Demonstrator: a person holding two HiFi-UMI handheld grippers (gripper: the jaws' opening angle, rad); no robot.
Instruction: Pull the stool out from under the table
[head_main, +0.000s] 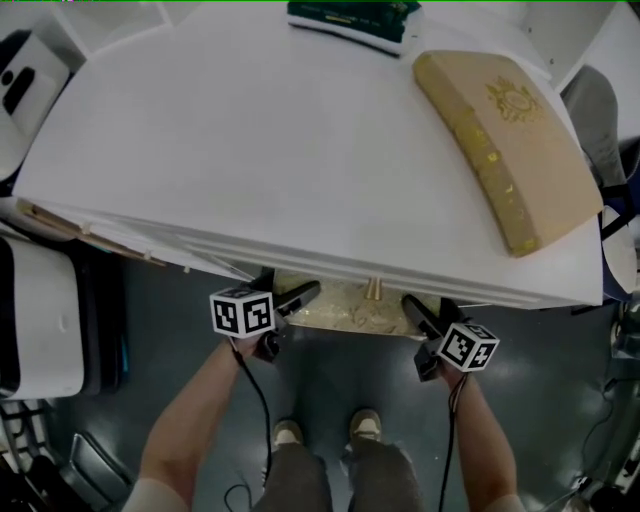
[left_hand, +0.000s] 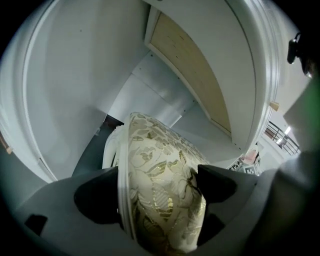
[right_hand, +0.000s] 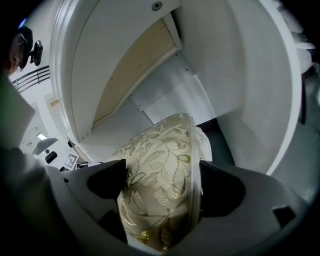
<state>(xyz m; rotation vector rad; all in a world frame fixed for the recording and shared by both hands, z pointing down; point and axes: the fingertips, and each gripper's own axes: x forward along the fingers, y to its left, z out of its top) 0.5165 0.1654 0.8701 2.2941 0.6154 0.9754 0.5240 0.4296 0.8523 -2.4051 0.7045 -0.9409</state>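
Table: white, broad top.
On the table: tan cushion with a gold crest, at right; dark green thing, perhaps a book, at the far edge.
Floor: dark grey, shoes standing on it.

I see the stool tucked almost wholly under the white tabletop, only its front seat edge peeking out. Its cushion is cream, patterned with gold leaves, on what looks like a white rim. It appears upright.
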